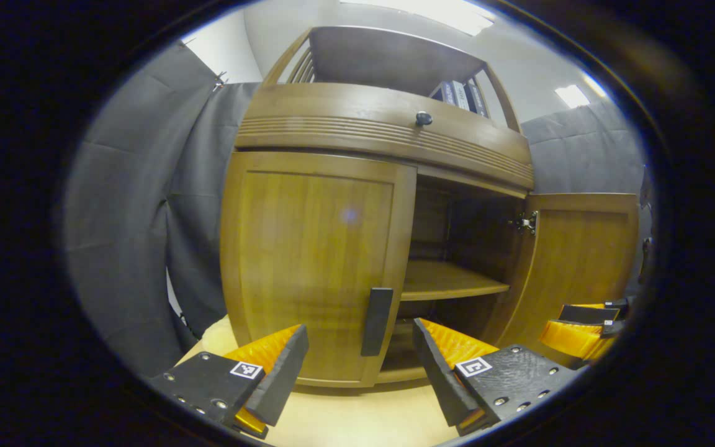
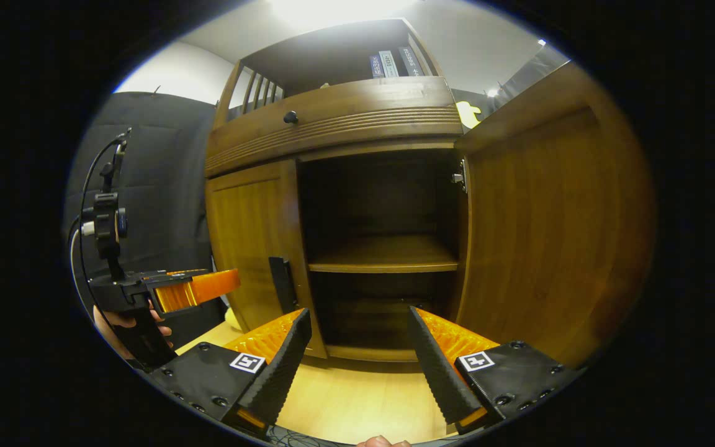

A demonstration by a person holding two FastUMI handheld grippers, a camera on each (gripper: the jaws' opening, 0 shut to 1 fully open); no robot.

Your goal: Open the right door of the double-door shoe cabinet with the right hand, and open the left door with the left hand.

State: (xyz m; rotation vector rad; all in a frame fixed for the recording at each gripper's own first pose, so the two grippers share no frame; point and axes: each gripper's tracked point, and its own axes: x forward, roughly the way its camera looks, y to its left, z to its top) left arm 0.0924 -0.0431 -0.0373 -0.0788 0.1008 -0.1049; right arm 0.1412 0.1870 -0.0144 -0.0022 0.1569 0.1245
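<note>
Wooden right door (image 2: 544,230) swung wide at three o'clock; left door (image 1: 308,267) shut; both grippers' (image 1: 360,360) (image 2: 354,347) jaws wide, empty.

Left claw (image 1: 357,347) with square markers, screwed plates, ridged pads

Glossy wooden shoe cabinet (image 1: 314,261), matt dark handle (image 1: 376,321), metal hinge (image 1: 526,221).

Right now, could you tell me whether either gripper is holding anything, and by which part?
Nothing is held. The left gripper is open around the left door's handle without touching it; the right gripper is open and empty.
</note>
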